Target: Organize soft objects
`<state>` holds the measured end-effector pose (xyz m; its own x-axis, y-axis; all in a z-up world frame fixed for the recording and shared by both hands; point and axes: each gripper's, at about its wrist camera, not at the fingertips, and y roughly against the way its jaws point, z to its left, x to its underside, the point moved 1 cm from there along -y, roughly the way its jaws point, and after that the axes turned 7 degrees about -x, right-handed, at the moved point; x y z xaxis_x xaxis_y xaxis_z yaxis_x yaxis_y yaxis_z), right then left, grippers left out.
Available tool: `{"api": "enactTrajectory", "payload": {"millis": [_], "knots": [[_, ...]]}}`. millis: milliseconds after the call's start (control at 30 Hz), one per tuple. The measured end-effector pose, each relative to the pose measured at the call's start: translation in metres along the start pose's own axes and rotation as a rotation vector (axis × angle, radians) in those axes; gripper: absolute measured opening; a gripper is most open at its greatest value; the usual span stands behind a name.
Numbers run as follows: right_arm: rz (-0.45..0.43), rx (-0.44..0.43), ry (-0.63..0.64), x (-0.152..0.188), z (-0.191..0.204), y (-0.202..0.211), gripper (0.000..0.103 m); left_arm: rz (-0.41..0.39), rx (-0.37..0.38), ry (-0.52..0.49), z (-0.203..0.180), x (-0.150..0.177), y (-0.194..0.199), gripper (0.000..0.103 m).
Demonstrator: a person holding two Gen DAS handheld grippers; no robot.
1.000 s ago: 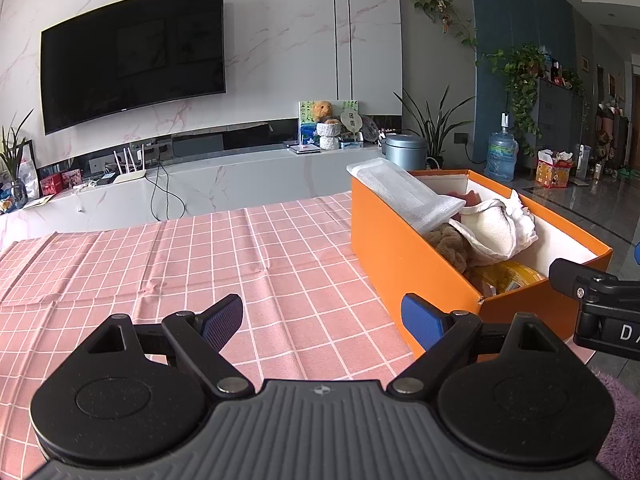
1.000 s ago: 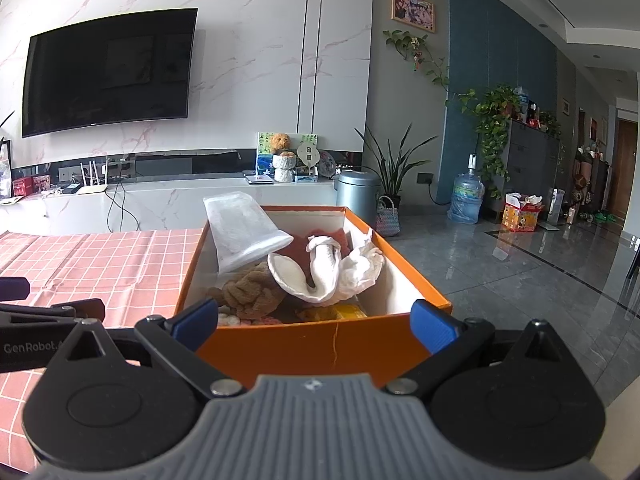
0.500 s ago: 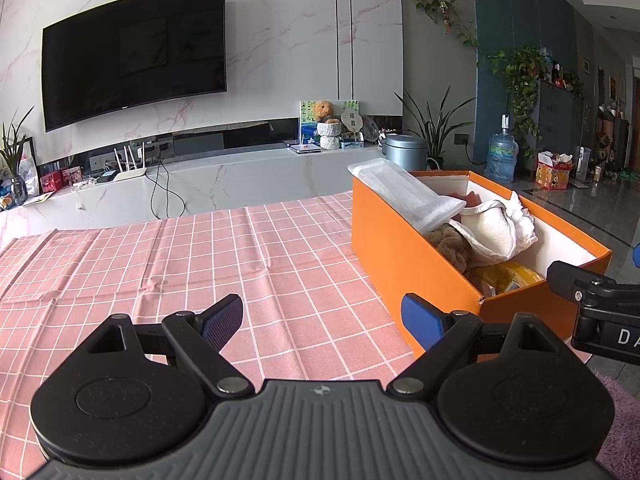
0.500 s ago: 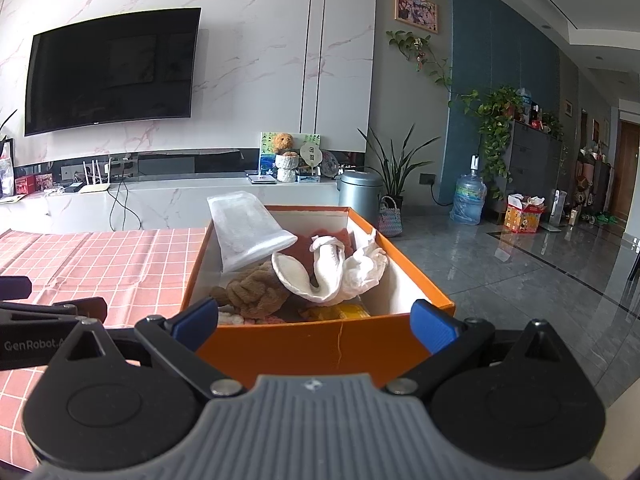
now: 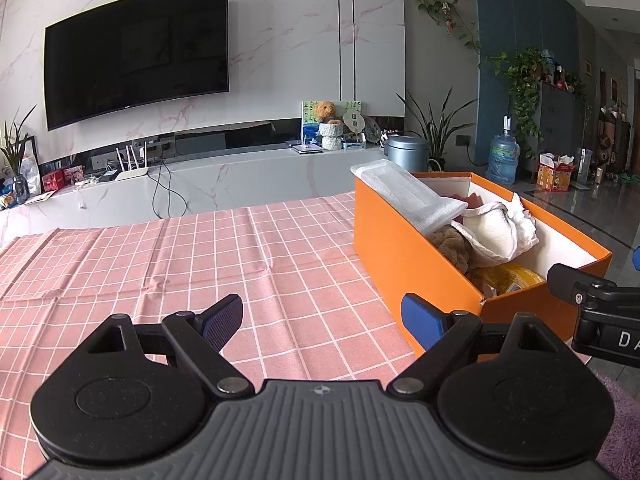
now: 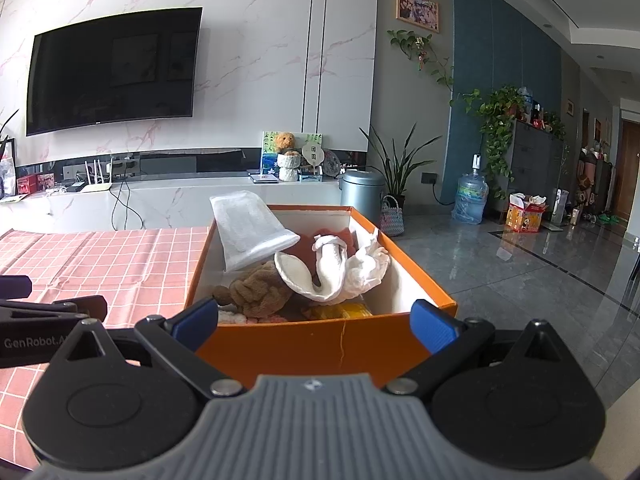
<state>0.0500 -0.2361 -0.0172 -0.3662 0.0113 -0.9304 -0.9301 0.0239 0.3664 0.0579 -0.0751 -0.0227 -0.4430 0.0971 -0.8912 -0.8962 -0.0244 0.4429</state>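
Soft things already fill the orange box (image 6: pixel 320 344), which sits at centre frame in the right wrist view and at right of centre in the left wrist view, on the right edge of the table. Judging by this, the sorting looks almost done: no loose item shows on the cloth (image 5: pixel 200 264), though the views may not cover the whole table.

Nearest, at the bottom of each frame, both claws are spread wide and hold nothing. The left gripper (image 5: pixel 322 316) hangs over the pink checked cloth, its blue ribbed pads apart. The right gripper (image 6: pixel 314 322) faces the box's near wall, one pad toward each corner, seemingly not touching it.

The box is stiff card, orange outside and white inside, with a small split in its near edge. Inside, near to far: a yellow item (image 6: pixel 344 312), mostly hidden; a brown plush toy (image 6: pixel 260 290), fuzzy and lumpy; a cream slipper (image 6: pixel 300 276), curved and fleecy; crumpled white cloth (image 6: pixel 368 270); and a dark red fabric (image 6: pixel 308 246) beneath. A white foam sheet (image 6: pixel 248 232), flat and dimpled, leans out over the box's far left corner; tucking it in may be what remains.

Beyond, in the upper left, a dark TV (image 6: pixel 112 72) hangs on a marble wall
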Motion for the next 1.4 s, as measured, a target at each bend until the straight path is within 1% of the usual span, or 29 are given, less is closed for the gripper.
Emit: {"api": "enactTrajectory", "payload": {"millis": [1400], "knots": [[-0.012, -0.012, 0.007, -0.0002, -0.0017, 0.0026, 0.100, -0.007, 0.000, 0.005, 0.0003, -0.0055, 0.0092, 0.103]]}}
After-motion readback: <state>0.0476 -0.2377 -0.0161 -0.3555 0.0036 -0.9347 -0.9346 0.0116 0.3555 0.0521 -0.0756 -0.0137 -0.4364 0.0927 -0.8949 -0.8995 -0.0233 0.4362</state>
